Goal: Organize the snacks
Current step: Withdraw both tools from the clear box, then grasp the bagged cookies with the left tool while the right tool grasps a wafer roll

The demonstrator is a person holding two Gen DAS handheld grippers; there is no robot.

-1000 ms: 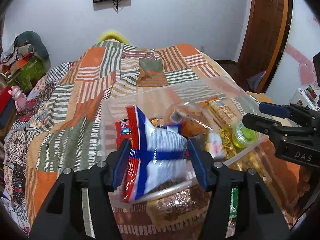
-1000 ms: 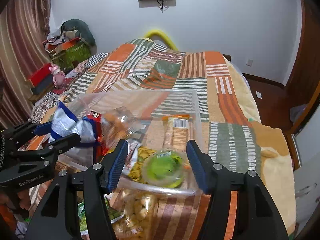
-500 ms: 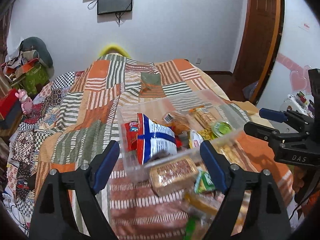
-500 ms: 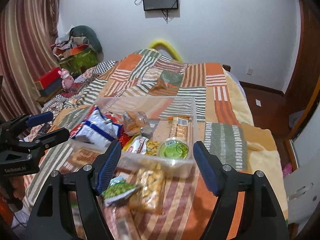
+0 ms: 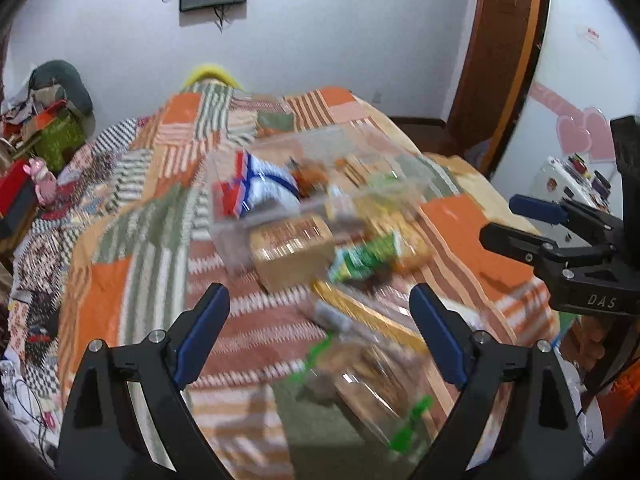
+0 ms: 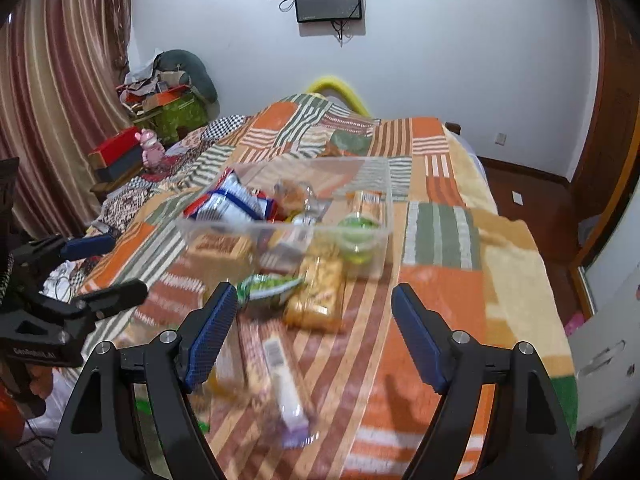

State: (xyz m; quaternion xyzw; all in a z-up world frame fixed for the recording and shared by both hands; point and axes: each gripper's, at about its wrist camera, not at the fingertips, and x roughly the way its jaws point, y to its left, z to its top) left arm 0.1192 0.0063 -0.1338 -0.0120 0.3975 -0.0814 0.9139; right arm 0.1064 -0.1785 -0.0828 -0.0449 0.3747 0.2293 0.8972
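Note:
A clear plastic bin (image 6: 382, 216) sits on the patchwork bed and holds a blue-and-white chip bag (image 6: 226, 204), a green-lidded cup (image 6: 356, 226) and other snacks. The bin (image 5: 224, 236) and chip bag (image 5: 266, 188) also show in the left wrist view. Loose snacks lie in front of it: a brown cracker pack (image 5: 294, 246), a green bag (image 6: 266, 286), a yellow pack (image 6: 320, 294) and a wrapped bar (image 6: 286, 388). My left gripper (image 5: 320, 336) is open and empty, well back from the bin. My right gripper (image 6: 312, 332) is open and empty above the loose snacks.
The patchwork bedspread (image 6: 440, 232) covers the bed. Clutter and a red box (image 6: 116, 152) stand at the left by the curtain. A wooden door (image 5: 504, 52) is at the right. A white cabinet (image 6: 608, 360) stands by the bed's right edge.
My left gripper let go of the blue-and-white chip bag, which now lies in the bin. Both grippers have pulled back and up from the bin and opened wider.

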